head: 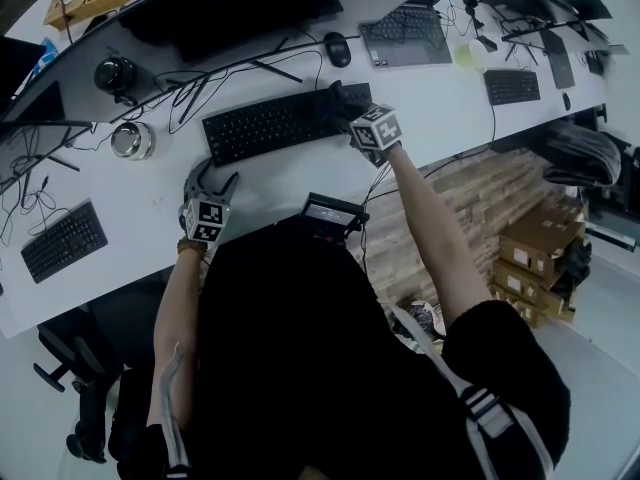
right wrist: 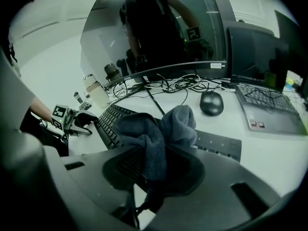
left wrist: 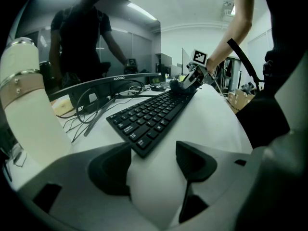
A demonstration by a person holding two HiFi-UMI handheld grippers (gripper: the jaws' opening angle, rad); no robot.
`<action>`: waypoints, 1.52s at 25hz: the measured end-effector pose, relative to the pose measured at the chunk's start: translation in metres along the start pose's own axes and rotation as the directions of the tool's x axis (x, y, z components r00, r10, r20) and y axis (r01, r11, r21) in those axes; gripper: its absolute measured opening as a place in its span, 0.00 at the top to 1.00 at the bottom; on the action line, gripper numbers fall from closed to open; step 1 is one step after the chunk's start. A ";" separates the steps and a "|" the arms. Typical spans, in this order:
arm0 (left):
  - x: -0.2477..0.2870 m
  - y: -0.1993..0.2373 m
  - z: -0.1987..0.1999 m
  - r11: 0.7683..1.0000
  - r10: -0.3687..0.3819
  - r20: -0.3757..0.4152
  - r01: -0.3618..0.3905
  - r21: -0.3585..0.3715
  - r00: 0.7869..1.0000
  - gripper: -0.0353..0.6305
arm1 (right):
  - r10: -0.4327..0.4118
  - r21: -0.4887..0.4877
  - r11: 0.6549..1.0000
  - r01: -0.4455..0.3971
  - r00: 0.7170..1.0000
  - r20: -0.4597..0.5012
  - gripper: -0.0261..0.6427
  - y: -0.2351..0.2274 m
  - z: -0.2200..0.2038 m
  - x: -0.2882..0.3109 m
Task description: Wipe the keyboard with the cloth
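Right tongs (right wrist: 154, 173) clamped on cloth (right wrist: 159, 129) over keyboard (right wrist: 108, 123), right end; left tongs (left wrist: 154, 165) wide, empty, beside left end.

mouse (head: 338, 49): set on desk (head: 270, 183) beside laptop (head: 405, 36) | small side keyboard (head: 63, 240): laid at desk's left end | cables (head: 200, 88): strewn behind | cardboard boxes (head: 540, 248): stacked right of desk

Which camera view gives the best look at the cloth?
The right gripper view: the grey cloth fills the middle, pinched in the right gripper. The head view shows it only as a dark bunch at the right end of the keyboard; the left gripper view shows a small, far lump.
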State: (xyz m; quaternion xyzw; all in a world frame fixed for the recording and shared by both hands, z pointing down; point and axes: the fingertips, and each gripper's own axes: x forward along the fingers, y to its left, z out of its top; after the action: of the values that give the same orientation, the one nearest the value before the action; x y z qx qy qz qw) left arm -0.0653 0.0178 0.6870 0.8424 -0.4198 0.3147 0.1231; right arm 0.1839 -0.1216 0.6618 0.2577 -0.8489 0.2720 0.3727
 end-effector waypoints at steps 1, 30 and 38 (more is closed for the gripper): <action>0.000 0.000 0.001 1.000 0.000 0.003 0.000 0.001 1.000 0.52 | 0.005 -0.016 1.000 -0.005 1.000 -0.003 0.82 0.002 0.001 0.001; 0.000 0.000 0.004 1.000 0.005 0.001 -0.005 -0.004 1.000 0.52 | 0.159 -0.339 0.921 -0.190 0.980 -0.118 0.82 0.067 0.014 0.034; -0.001 0.001 0.004 1.000 0.006 -0.003 -0.006 -0.005 1.000 0.52 | 0.197 -0.411 0.875 -0.257 0.963 -0.182 0.82 0.091 0.023 0.051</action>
State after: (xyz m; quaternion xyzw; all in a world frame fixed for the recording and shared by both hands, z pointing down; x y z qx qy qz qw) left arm -0.0651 0.0161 0.6836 0.8404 -0.4231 0.3150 0.1249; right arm 0.0840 -0.0831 0.6630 0.0486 -0.8851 0.1364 0.4422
